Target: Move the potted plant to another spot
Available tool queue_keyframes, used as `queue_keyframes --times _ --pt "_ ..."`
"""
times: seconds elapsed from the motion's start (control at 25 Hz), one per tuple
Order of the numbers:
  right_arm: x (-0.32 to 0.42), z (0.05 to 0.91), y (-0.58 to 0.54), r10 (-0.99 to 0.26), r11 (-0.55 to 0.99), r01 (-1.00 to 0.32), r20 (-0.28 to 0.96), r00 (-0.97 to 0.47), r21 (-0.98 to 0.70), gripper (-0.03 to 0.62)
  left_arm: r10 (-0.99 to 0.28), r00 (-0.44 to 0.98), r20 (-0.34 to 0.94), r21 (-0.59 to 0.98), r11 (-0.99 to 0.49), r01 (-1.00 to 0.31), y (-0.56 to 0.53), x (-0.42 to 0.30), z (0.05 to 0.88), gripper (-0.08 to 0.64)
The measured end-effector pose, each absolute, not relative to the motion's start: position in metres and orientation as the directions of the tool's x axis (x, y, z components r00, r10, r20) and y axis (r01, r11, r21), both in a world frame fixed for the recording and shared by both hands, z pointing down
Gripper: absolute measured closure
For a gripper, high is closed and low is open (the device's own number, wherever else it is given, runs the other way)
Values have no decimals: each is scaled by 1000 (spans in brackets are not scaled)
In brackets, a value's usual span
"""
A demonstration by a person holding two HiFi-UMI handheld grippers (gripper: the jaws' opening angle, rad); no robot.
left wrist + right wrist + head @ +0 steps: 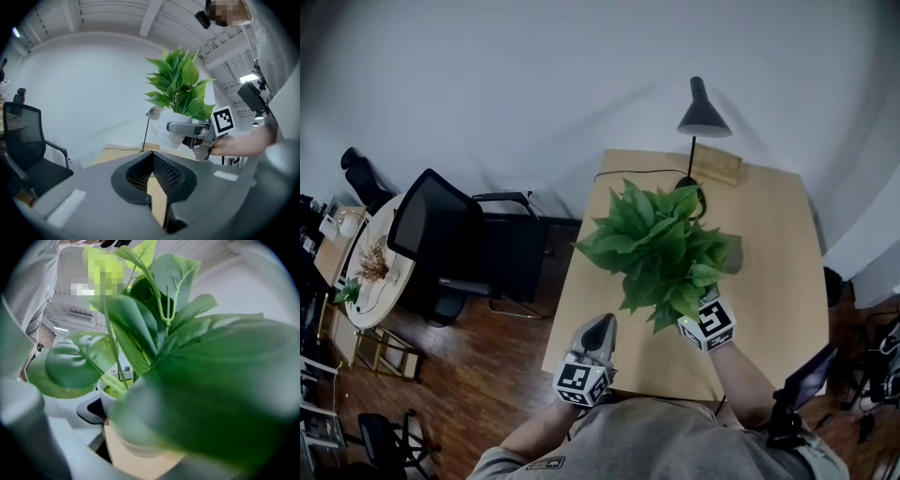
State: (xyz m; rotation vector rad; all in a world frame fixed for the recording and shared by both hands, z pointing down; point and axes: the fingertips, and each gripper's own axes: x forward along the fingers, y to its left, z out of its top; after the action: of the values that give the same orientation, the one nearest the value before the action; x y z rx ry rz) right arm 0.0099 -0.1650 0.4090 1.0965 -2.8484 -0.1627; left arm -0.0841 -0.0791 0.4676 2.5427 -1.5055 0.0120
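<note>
Off the left side of the counter (769, 281), a black office chair (441, 239) is seen. At the counter's near left corner, the left hand-held gripper (602, 325) is held, its jaws pressed together on nothing. Over the counter's middle, the potted plant (661, 248) is found, its white pot pinched by the right hand-held gripper (180, 127), reached in from the counter's near edge. Whether the pot is touching the counter cannot be told. At the counter's far edge, a grey lamp (703, 114) is stood.

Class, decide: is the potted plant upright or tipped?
Upright. In the left gripper view the potted plant rises straight from its level white pot, held by the right hand-held gripper.
</note>
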Motion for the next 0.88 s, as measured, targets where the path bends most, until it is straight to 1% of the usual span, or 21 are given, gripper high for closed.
queue_keyframes --times 0.32,0.56,0.76,0.88 --pt "-102 415 -184 -691 721 -682 58 -720 125 57 -854 509 105 168 -490 -856 -99 -197 471 566" --pt "-98 423 -186 -715 698 -707 63 -696 112 57 -834 536 133 160 -515 -842 -100 -201 475 566" --pt "-128 437 -190 -733 680 -727 84 -675 94 57 -822 545 165 169 -521 -837 -100 -240 484 566" --pt "-137 448 -194 -732 681 -728 94 -674 78 57 -817 545 191 175 -518 -838 -98 -249 489 566"
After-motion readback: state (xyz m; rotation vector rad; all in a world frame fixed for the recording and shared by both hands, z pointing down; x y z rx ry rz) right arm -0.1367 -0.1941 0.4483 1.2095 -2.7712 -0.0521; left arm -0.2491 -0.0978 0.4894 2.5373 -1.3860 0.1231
